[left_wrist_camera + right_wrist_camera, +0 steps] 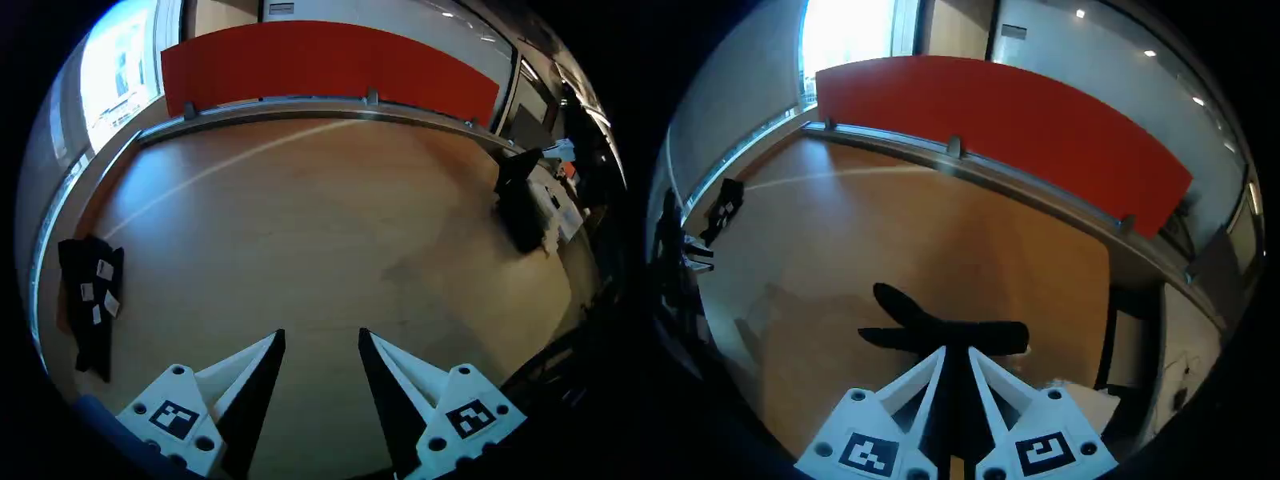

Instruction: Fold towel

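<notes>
A black towel (pixel 948 332) hangs bunched above the wooden table (pixel 960 240), and my right gripper (pixel 956 354) is shut on it; the cloth runs down between both fingers. In the left gripper view the same towel (pixel 518 210) shows as a dark mass at the far right, with the white body of the right gripper (pixel 560 210) behind it. My left gripper (pixel 321 336) stands open over bare table (pixel 320 224), nothing between its fingers.
A dark item with white tags (pixel 90 302) lies at the table's left edge, also visible far left (pixel 724 204) in the right gripper view. A red screen (pixel 320 60) on a metal rail borders the far side. Dark gear (pixel 676 256) stands at the left.
</notes>
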Available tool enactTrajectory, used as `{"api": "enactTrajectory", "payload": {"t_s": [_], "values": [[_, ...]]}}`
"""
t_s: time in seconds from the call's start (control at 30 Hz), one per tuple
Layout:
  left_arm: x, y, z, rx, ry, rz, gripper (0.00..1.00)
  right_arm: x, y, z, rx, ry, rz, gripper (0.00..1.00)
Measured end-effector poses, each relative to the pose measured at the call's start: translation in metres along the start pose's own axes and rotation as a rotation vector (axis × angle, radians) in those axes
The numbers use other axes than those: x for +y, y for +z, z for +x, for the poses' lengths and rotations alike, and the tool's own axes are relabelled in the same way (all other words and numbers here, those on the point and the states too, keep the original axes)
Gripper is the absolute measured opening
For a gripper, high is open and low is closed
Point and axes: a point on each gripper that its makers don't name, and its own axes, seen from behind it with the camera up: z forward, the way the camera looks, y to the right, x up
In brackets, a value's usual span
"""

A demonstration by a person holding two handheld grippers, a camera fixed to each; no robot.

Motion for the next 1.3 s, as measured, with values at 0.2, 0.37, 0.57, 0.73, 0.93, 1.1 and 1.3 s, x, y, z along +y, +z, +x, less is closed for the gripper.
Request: {"api": "enactTrajectory", "payload": {"t_s": [0.2, 0.37, 0.57, 0.73, 0.93, 1.1, 1.3], "values": [[0.001, -0.001, -0.005, -0.007, 0.009, -0.007, 0.67, 0.007, -0.010, -0.041, -0.035, 0.053, -0.028, 0.04], [0.002, -0.001, -0.007, -0.012, 0.014, -0.011, 0.67, 0.009, -0.014, -0.076, -0.071, 0.092, -0.047, 0.04], [0.002, -0.003, -0.007, -0.013, 0.027, -0.015, 0.67, 0.004, -0.012, -0.109, -0.109, 0.123, -0.055, 0.04], [0.002, -0.004, -0.008, -0.014, 0.028, -0.015, 0.67, 0.002, -0.012, -0.124, -0.123, 0.137, -0.065, 0.04], [0.001, -0.006, -0.010, -0.013, 0.030, -0.010, 0.67, 0.009, -0.009, -0.141, -0.150, 0.152, -0.092, 0.04], [-0.001, -0.009, -0.012, -0.014, 0.029, -0.002, 0.67, 0.014, 0.000, -0.160, -0.180, 0.180, -0.109, 0.04], [-0.004, -0.012, -0.015, -0.019, 0.026, 0.008, 0.67, 0.018, 0.012, -0.179, -0.203, 0.225, -0.122, 0.04]]}}
